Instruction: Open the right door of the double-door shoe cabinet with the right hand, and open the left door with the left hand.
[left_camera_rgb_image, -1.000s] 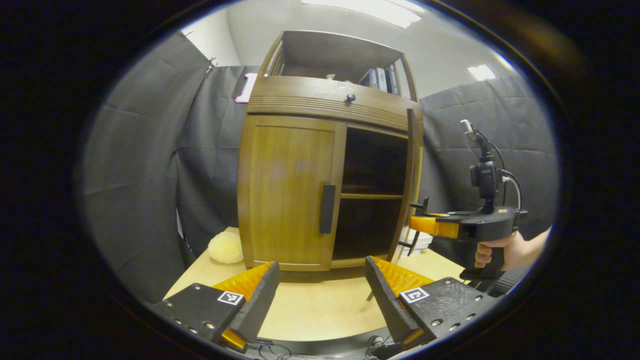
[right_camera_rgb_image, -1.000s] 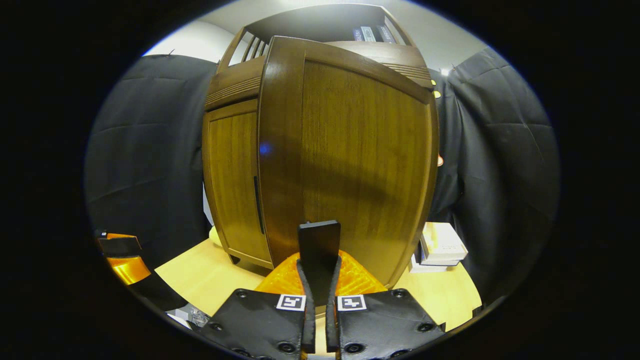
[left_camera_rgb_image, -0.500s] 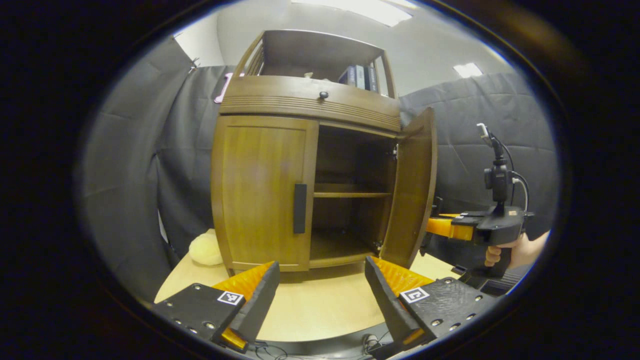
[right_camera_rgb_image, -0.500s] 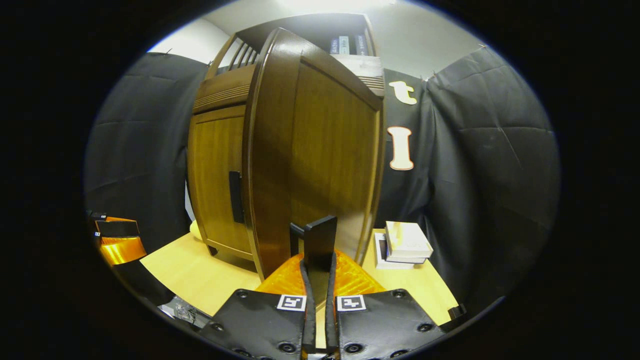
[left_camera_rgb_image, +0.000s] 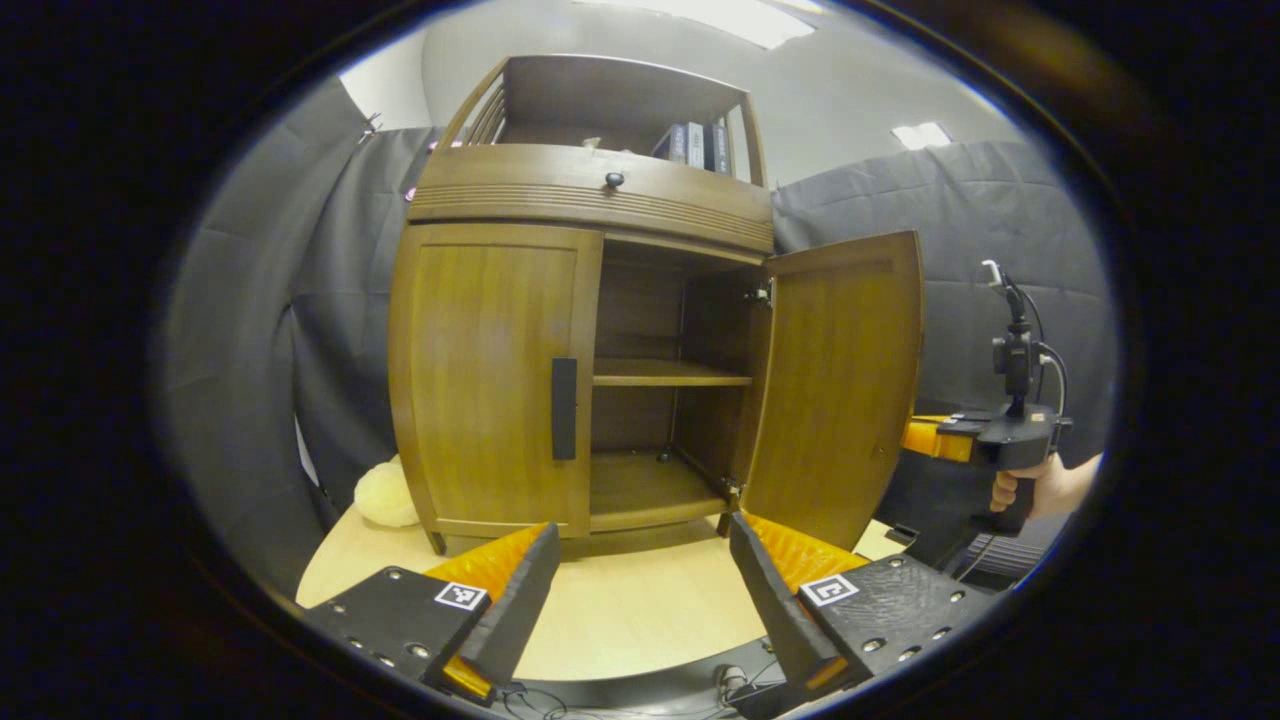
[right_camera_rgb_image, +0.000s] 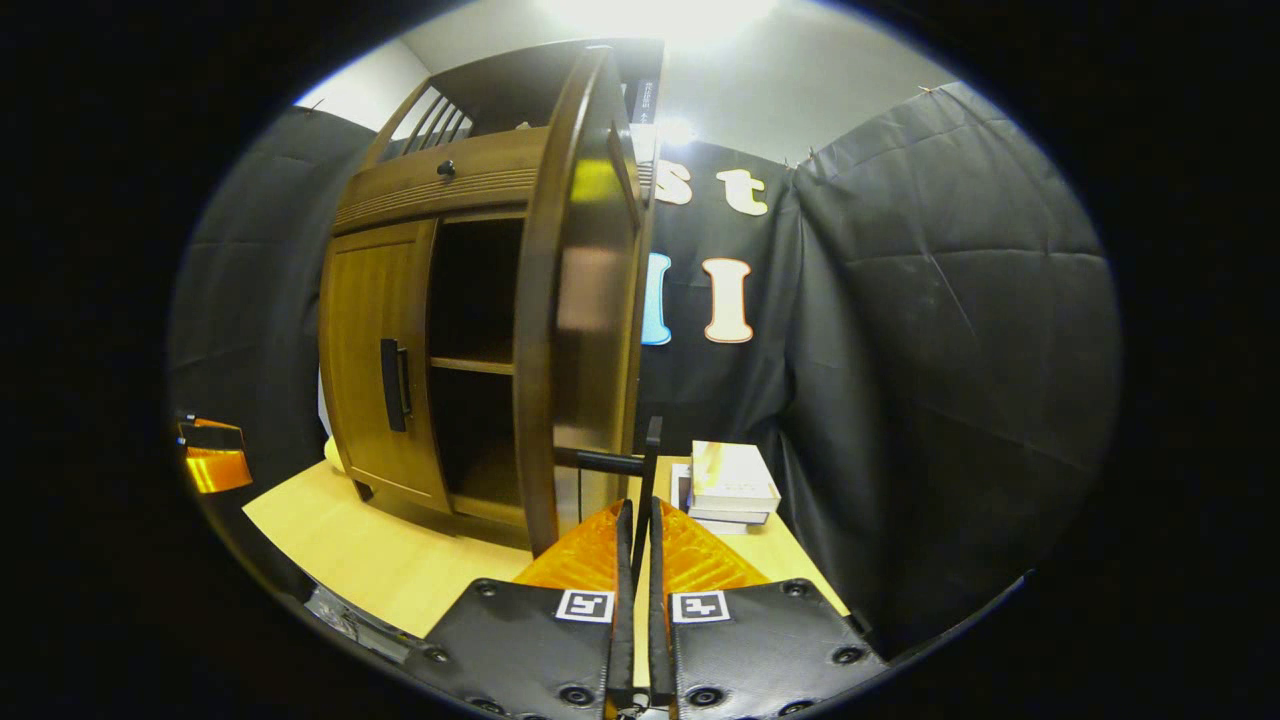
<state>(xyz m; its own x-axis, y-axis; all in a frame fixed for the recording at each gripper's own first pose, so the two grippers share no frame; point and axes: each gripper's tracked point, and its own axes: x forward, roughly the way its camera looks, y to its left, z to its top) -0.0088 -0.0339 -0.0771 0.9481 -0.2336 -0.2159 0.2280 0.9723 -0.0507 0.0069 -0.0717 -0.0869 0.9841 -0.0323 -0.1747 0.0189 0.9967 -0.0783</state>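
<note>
The wooden shoe cabinet stands on a pale table. Its left door is closed, with a black bar handle. The right door is swung wide open, baring two shelves inside. My left gripper is open, low in front of the cabinet and apart from it. In the right gripper view the right door stands edge-on, and my right gripper is shut on the right door's black handle. A hand holds the right gripper behind that door.
A stack of books lies on the table to the right of the cabinet. A yellow fluffy ball sits at its left foot. More books stand on the top shelf. Black cloth walls close in all round.
The right door has swung from about half open to wide open, pulled by my right gripper. The left gripper stays open and has shifted slightly relative to the cabinet.
</note>
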